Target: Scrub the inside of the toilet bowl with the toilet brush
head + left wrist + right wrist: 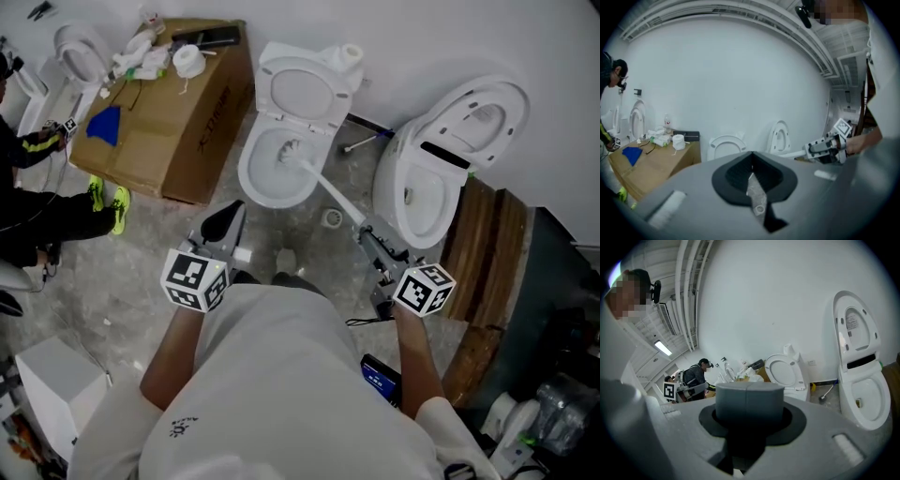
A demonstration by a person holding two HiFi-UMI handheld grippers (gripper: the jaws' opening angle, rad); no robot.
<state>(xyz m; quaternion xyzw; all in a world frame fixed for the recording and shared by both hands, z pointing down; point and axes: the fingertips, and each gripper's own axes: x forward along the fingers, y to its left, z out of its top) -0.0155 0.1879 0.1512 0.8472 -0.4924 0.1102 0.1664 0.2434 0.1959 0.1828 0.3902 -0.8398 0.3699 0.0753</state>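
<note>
A white toilet (pixel 251 183) stands ahead of me with its lid (pixel 302 94) up. The toilet brush has its head (pixel 288 150) inside the bowl, and its white handle (pixel 333 195) slants back to my right gripper (pixel 367 234), which is shut on it. In the right gripper view a grey round part of the handle (pixel 749 401) fills the space between the jaws. My left gripper (pixel 228 223) hovers low in front of the bowl, shut, with nothing in it. In the left gripper view the same toilet (pixel 725 145) shows, with the right gripper (pixel 821 150) at the right.
A second toilet (pixel 441 178) leans on a wooden pallet (pixel 487 272) at the right. A cardboard box (pixel 178 112) with clutter on top sits left of the toilet. Another person (pixel 28 178) crouches at far left. A floor drain (pixel 331 218) lies below the handle.
</note>
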